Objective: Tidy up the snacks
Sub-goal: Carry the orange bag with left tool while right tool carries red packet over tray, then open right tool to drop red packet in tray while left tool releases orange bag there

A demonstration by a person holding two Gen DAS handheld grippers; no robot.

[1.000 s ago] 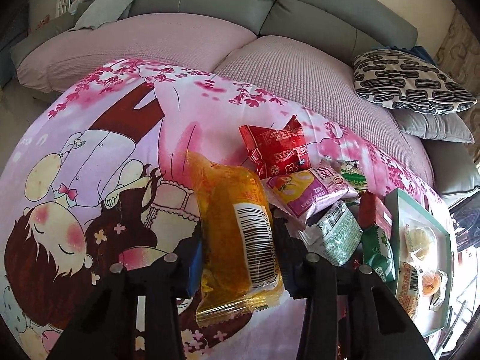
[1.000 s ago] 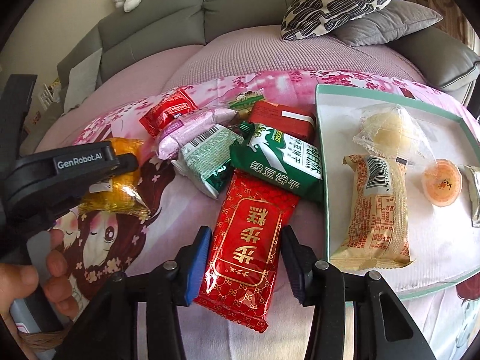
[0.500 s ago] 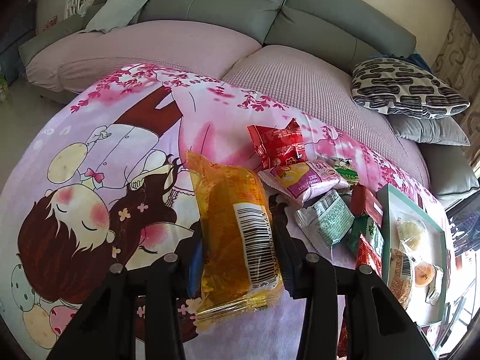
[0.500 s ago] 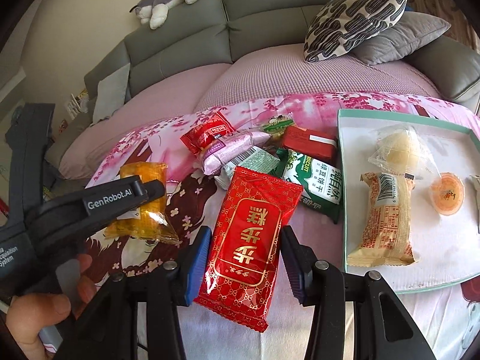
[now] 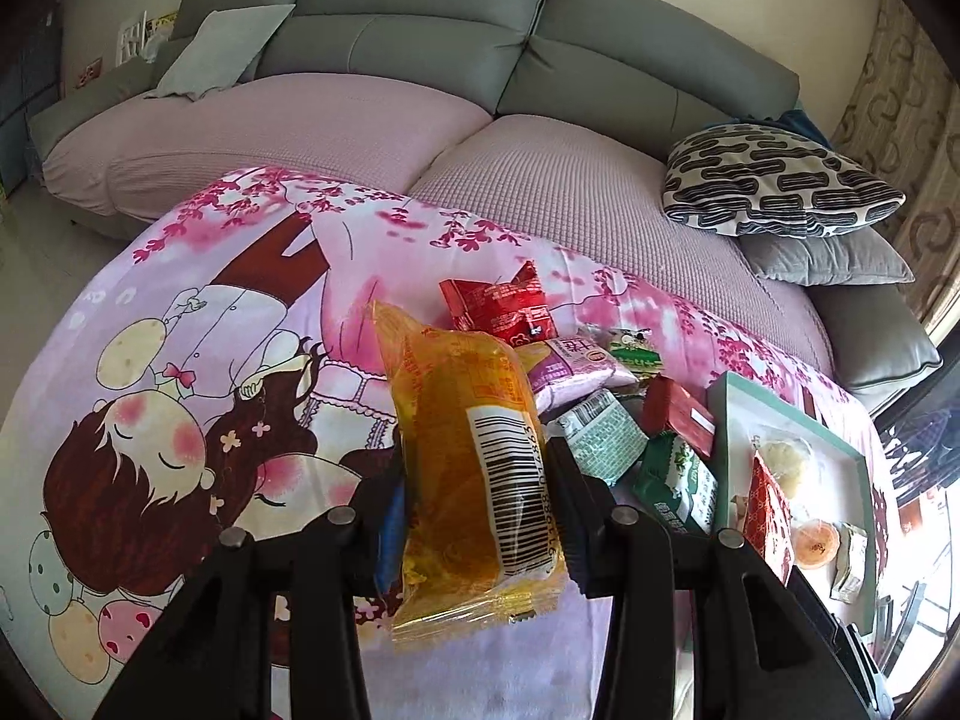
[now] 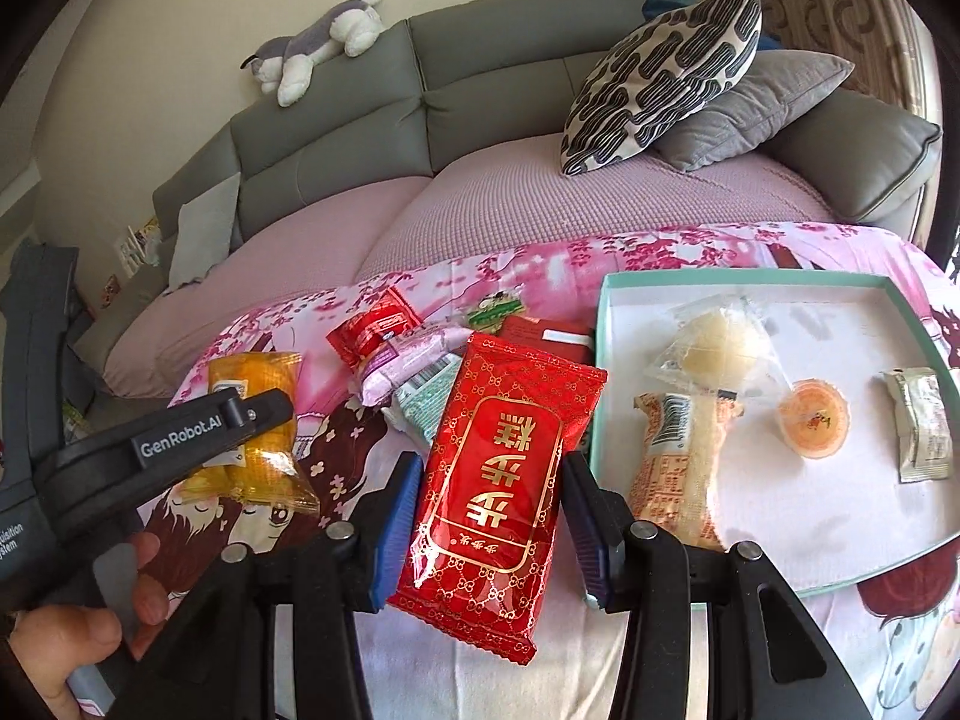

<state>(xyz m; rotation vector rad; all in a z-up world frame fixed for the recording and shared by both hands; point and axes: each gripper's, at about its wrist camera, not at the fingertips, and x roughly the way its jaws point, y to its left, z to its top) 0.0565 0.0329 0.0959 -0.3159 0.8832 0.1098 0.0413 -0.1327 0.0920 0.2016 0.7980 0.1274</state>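
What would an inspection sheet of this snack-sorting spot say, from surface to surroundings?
Surface: pink cartoon-print cloth spread over a low surface.
Job's things: teal-rimmed tray holding five snacks; loose snack pile beside it.
Clutter: nothing seen.
Grippers: left gripper shut on yellow packet; right gripper shut on red packet; both packets lifted off the cloth.
Cables: nothing seen.
Surroundings: grey sofa, patterned cushion, plush dog.
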